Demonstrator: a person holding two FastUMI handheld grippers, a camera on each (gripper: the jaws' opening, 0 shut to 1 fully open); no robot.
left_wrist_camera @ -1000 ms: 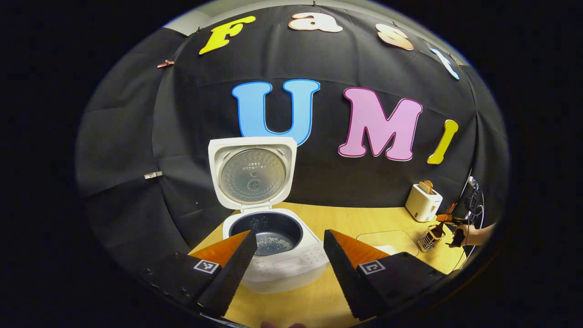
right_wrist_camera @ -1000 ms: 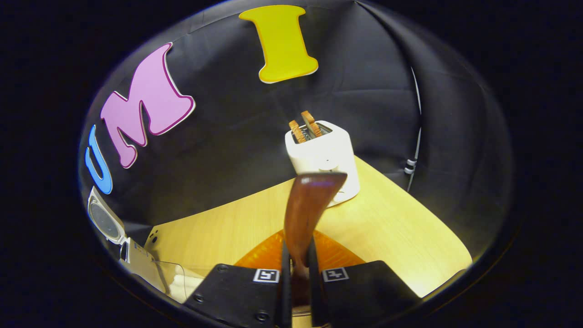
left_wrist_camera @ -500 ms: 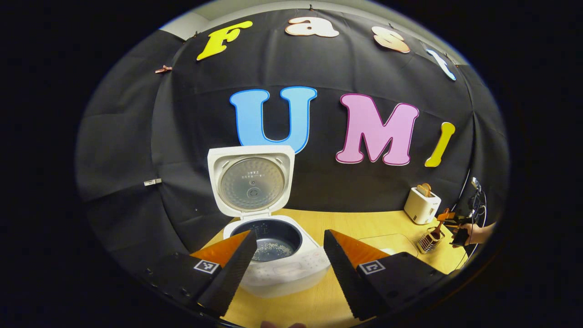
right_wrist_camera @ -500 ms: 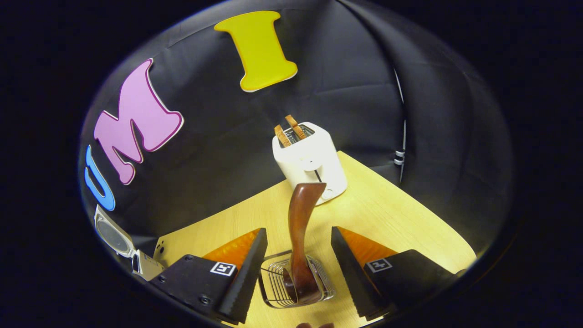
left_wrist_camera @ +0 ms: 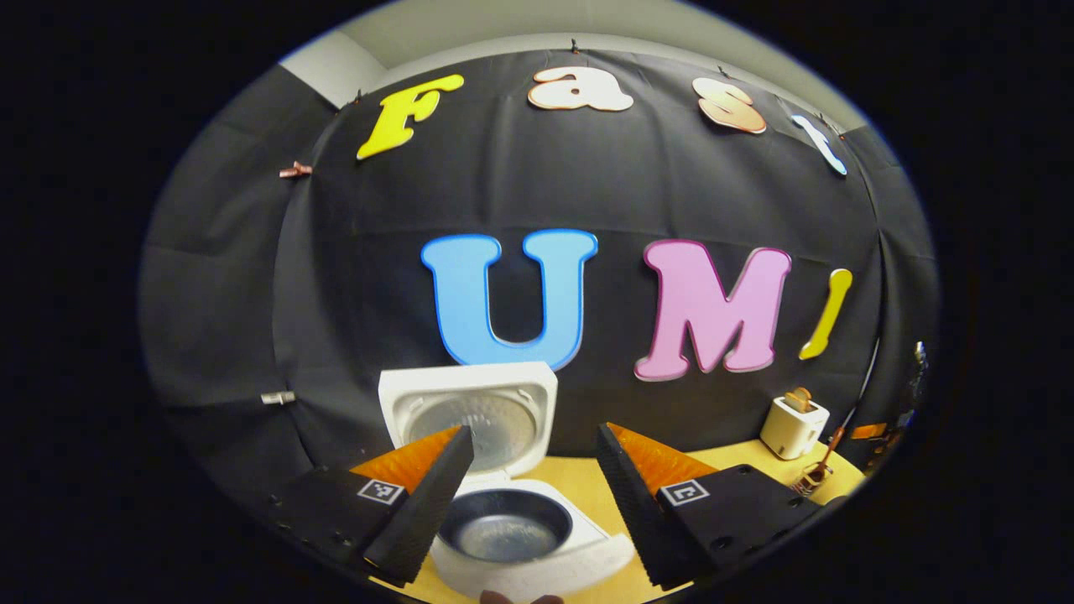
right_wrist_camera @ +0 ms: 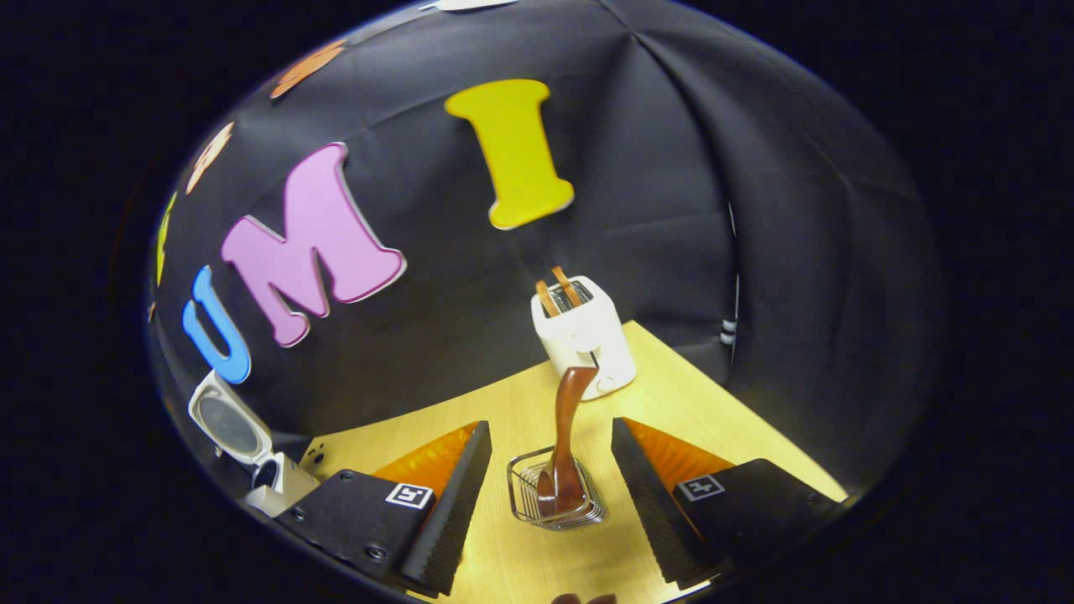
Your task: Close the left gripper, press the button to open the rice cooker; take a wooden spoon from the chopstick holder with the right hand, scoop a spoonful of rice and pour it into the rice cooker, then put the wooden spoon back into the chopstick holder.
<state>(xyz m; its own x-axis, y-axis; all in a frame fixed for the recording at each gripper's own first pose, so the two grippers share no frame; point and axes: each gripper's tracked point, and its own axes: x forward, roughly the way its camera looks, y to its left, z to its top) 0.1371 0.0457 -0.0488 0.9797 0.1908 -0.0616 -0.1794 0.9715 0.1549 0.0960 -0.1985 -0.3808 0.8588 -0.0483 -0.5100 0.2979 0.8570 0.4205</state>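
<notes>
Since a second ago the right gripper (right_wrist_camera: 544, 495) has let go of the spoon (right_wrist_camera: 564, 453) and drawn back from it, so the holder (right_wrist_camera: 554, 491) now shows whole between its fingers; the left gripper (left_wrist_camera: 533, 495) has tipped upward, and the cooker (left_wrist_camera: 524, 537) has slid low in its view.

The table (right_wrist_camera: 696, 403) is pale wood, running to the black cloth wall at the far side. On its left part stands the cooker, white, its lid (left_wrist_camera: 470, 415) raised upright behind the dark pot (left_wrist_camera: 503, 527). In the right gripper view the cooker (right_wrist_camera: 281, 486) sits at the far left edge, well apart from the holder.

The toaster (right_wrist_camera: 583, 335) stands at the far right of the table, two slices (right_wrist_camera: 558, 294) sticking up from its slots. Just nearer than it is the wire holder, with the spoon standing in it, bowl down, handle leaning toward the toaster. In the left gripper view the toaster (left_wrist_camera: 793, 426) and holder (left_wrist_camera: 812, 480) are small at the right.

Both grippers have their jaws wide apart and hold nothing. The left one hangs over the cooker's near side; the right one sits near the holder, one finger on each side, touching neither it nor the spoon.
</notes>
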